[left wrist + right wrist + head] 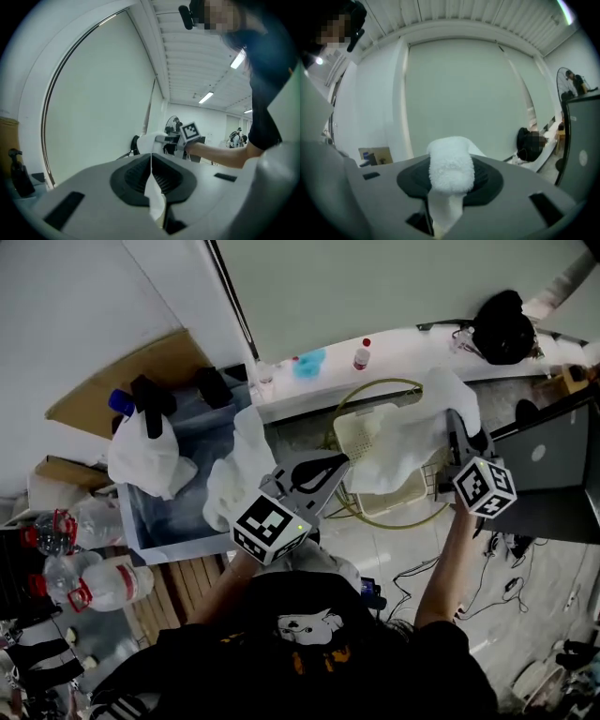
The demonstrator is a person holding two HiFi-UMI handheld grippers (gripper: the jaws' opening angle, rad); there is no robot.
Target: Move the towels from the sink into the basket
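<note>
My left gripper [336, 463] is shut on a thin fold of a white towel [246, 457] that hangs by the right edge of the blue-grey sink [187, 512]. In the left gripper view the towel's edge [153, 194] is pinched between the jaws of the left gripper [151, 158]. My right gripper [453, 420] is shut on a thick white towel [412, 437] that drapes over the cream basket [354, 427]. The right gripper view shows that plush roll [450, 166] filling the right gripper [450, 164]. A white bundle [145, 460] lies at the sink's left.
A ledge behind the basket carries a small bottle [362, 354], a blue item [309, 363] and a black bag [503, 326]. An open laptop [553, 474] stands at the right. Plastic water bottles [89, 582] lie at the left, and cables [487, 587] trail across the floor.
</note>
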